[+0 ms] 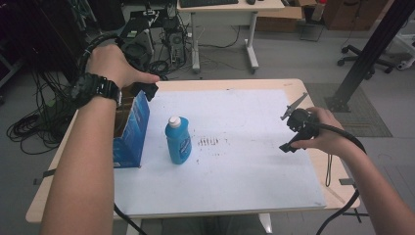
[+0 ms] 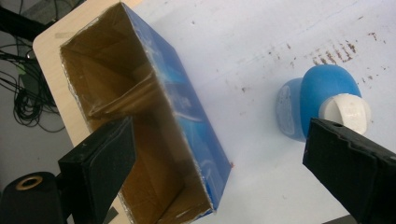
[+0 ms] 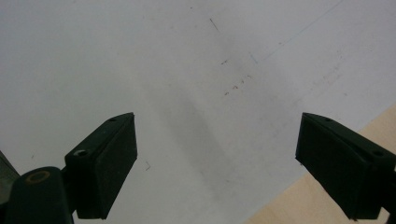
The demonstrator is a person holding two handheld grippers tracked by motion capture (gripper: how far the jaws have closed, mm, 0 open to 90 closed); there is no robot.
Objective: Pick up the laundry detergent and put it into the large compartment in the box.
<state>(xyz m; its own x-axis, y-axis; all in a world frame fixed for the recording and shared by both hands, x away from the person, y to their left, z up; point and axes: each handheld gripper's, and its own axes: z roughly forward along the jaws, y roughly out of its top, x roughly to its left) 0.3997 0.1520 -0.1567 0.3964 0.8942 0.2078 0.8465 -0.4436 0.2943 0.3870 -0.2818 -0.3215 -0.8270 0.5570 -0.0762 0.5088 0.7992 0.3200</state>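
A blue bottle [image 1: 177, 140] with a white cap stands upright on the white sheet [image 1: 244, 161], left of centre. Beside it on the left stands an open blue cardboard box [image 1: 130, 132], brown and empty inside [image 2: 140, 140]. My left gripper [image 1: 145, 90] hovers above the box's far end, open, with the box rim and the bottle [image 2: 322, 100] between its jaws in the left gripper view [image 2: 224, 163]. My right gripper [image 1: 292, 128] is held above the sheet's right side, open, with nothing between its jaws [image 3: 217, 163].
The white sheet [image 3: 187, 70] covers most of a wooden table [image 1: 337, 191]; a smudge of dark marks [image 1: 209, 142] lies right of the bottle. Cables, a desk [image 1: 225, 19] and an office chair [image 1: 364, 58] stand on the floor beyond the table's far edge.
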